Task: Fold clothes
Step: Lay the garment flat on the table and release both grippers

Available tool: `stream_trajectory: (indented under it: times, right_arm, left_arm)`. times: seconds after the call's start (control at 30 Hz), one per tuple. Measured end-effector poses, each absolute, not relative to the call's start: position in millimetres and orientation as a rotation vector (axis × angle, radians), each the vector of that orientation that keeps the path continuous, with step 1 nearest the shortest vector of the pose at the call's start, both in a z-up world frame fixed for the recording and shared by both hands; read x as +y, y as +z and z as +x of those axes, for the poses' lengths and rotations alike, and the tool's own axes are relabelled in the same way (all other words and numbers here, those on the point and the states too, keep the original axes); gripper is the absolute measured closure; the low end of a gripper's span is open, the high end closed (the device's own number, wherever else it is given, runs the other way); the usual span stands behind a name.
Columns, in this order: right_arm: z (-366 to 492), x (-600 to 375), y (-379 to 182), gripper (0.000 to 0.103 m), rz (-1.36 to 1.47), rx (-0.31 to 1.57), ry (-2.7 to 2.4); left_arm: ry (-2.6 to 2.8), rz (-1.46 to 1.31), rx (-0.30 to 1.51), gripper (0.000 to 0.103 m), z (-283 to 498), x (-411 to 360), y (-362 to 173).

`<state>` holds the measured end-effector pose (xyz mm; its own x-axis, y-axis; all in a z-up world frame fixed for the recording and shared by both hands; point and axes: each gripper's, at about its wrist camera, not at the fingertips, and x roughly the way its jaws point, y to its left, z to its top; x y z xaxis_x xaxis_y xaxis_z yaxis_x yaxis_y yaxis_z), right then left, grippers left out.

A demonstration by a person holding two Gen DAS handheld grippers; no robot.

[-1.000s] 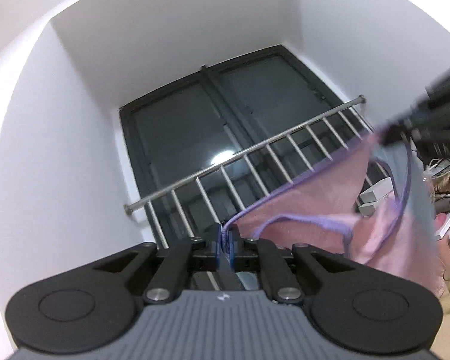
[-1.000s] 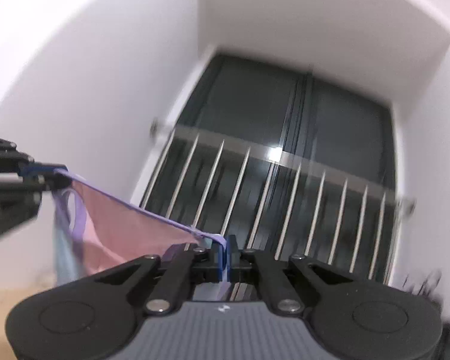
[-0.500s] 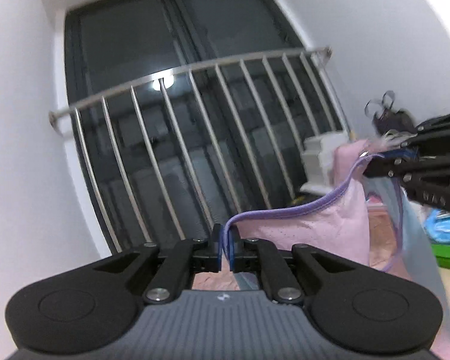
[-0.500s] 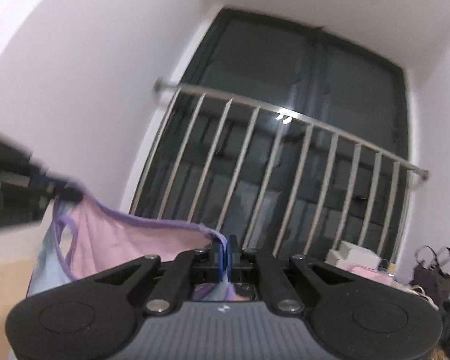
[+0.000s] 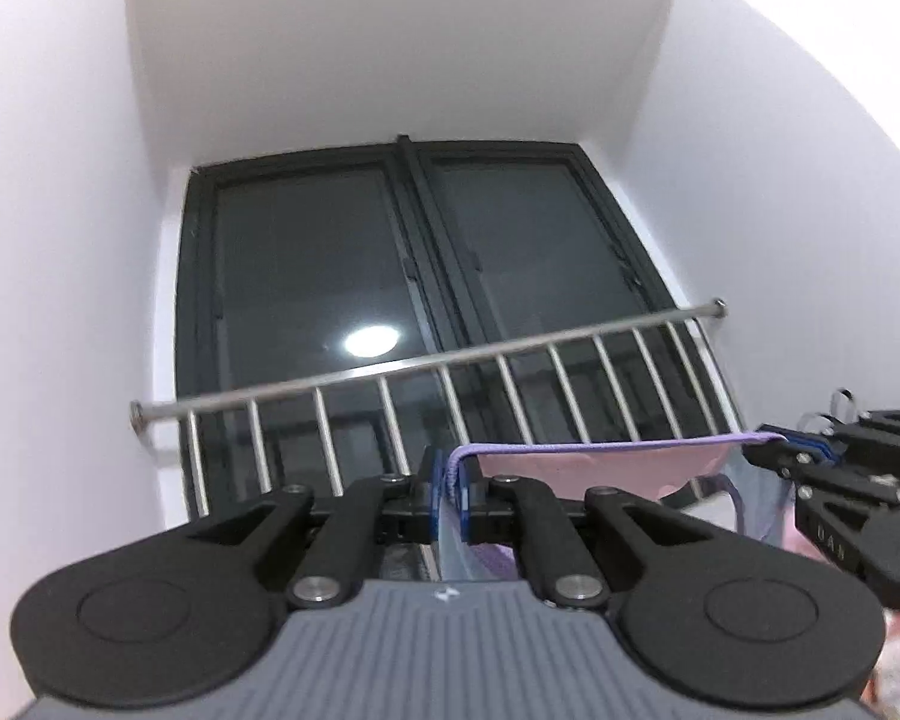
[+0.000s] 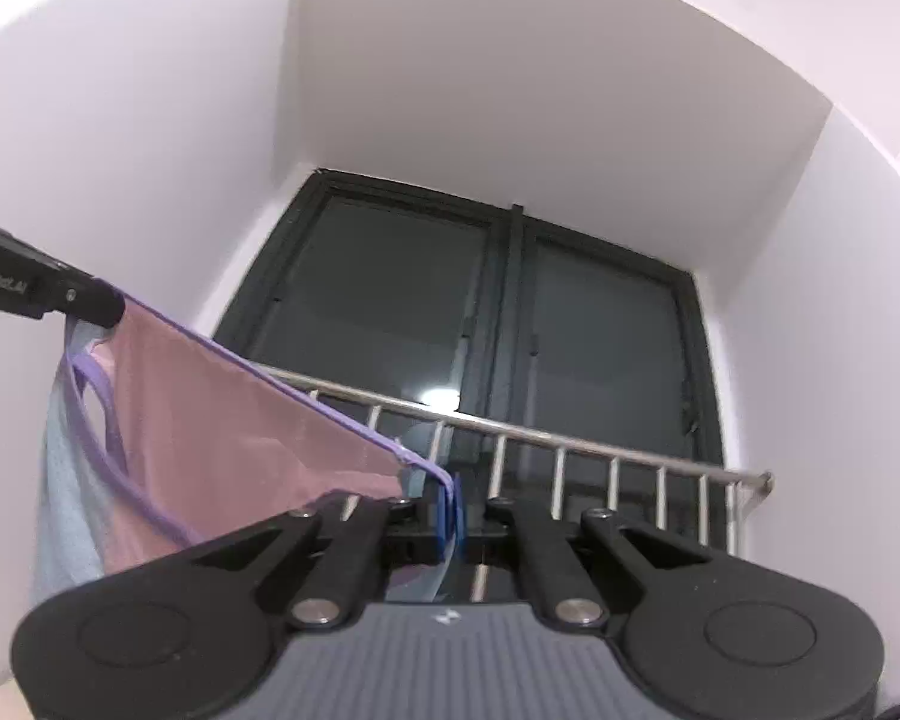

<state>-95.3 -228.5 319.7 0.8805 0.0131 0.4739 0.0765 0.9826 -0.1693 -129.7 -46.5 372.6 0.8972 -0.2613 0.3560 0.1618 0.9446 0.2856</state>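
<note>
White walls and a white ceiling closing round a recess. Set into it, a dark-framed double window — glass black, one round lamp reflection. Across its lower part, a metal railing with upright bars.

On my left feed I read only "UAN", white letters on the right gripper; its counterpart's lettering blurs.
</note>
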Motion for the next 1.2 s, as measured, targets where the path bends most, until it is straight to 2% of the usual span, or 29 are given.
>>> stream_trajectory:
  times: [0.1,0.17,0.2,0.23,0.27,0.3,0.37,0.4,0.43,0.5,0.6,0.67,0.7,0.73,0.77,0.8,0.9,0.97,1.0,1.03,1.1,1.2]
  right_arm:
    - [-112.8,-240.6,272.9,0.1,-0.189,-0.406,0.031]
    - [-126.2,-245.8,225.6,0.1,-0.213,-0.279,0.076]
    - [-129.5,-247.3,195.5,0.099,-0.24,-0.161,0.115]
    - [-132.2,-248.3,163.8,0.097,-0.274,-0.025,0.159]
    - [-134.8,-249.3,132.1,0.089,-0.308,0.111,0.202]
    - [-138.2,-252.7,103.4,0.083,-0.312,0.236,0.245]
    - [-147.6,-260.9,57.6,0.083,-0.296,0.438,0.312]
    - [-155.0,-263.9,47.7,0.076,-0.29,0.484,0.327]
    - [-162.7,-266.8,42.5,0.07,-0.282,0.511,0.34]
    - [-173.7,-270.3,42.5,0.045,-0.265,0.5,0.375]
    - [-145.5,-267.0,50.8,0.039,-0.265,0.43,0.381]
    - [-116.8,-256.9,52.3,0.041,-0.278,0.405,0.368]
    - [-94.7,-252.8,46.0,0.047,-0.282,0.422,0.348]
    - [-70.3,-250.4,37.2,0.053,-0.283,0.445,0.322]
    - [-56.3,-250.4,29.9,0.064,-0.27,0.472,0.311]
    - [-46.5,-251.4,23.3,0.066,-0.252,0.501,0.305]
    - [-38.9,-256.7,8.4,0.068,-0.171,0.579,0.323]
    - [-48.1,-259.7,0.2,0.068,-0.14,0.581,0.337]
    - [-53.6,-261.3,-1.4,0.068,-0.128,0.579,0.343]
    - [-60.5,-263.5,-1.8,0.068,-0.11,0.585,0.348]
    - [-77.4,-265.2,-0.4,0.068,-0.108,0.592,0.359]
    - [-102.5,-267.6,4.1,0.068,-0.11,0.616,0.385]
  left_arm:
    - [-0.233,0.285,-0.298,0.097,-144.6,-44.1,300.9]
    - [-0.281,0.262,-0.121,0.09,-147.9,-41.8,237.9]
    - [-0.312,0.254,-0.011,0.064,-150.3,-43.3,204.4]
    - [-0.349,0.239,0.116,0.033,-147.4,-41.9,166.4]
    - [-0.387,0.201,0.241,0.03,-144.2,-37.8,130.2]
    - [-0.426,0.15,0.378,0.032,-140.3,-32.6,98.7]
    - [-0.494,-0.023,0.613,0.033,-133.7,-13.0,57.1]
    - [-0.493,-0.139,0.672,0.033,-134.6,0.7,45.2]
    - [-0.489,-0.208,0.695,0.033,-123.0,12.7,44.4]
    - [-0.481,-0.258,0.678,0.033,-112.0,26.2,51.5]
    - [-0.421,-0.205,0.604,0.025,-75.9,19.5,65.0]
    - [-0.376,-0.122,0.652,0.026,-42.2,3.0,51.8]
    - [-0.341,-0.082,0.67,0.03,-28.6,-5.8,43.8]
    - [-0.312,-0.051,0.673,0.038,-22.7,-11.0,35.8]
    - [-0.294,-0.038,0.679,0.041,-17.0,-15.0,29.9]
    - [-0.297,-0.047,0.689,0.049,-14.3,-17.6,25.4]
    - [-0.332,-0.09,0.701,0.06,-23.9,-19.1,15.0]
    - [-0.343,-0.104,0.694,0.06,-32.6,-17.2,9.0]
    - [-0.344,-0.113,0.687,0.065,-37.3,-15.2,6.5]
    - [-0.331,-0.114,0.678,0.077,-43.3,-13.2,6.4]
    - [-0.292,-0.106,0.68,0.089,-59.1,-8.0,7.9]
    - [-0.266,-0.152,0.7,0.088,-78.3,8.1,12.3]
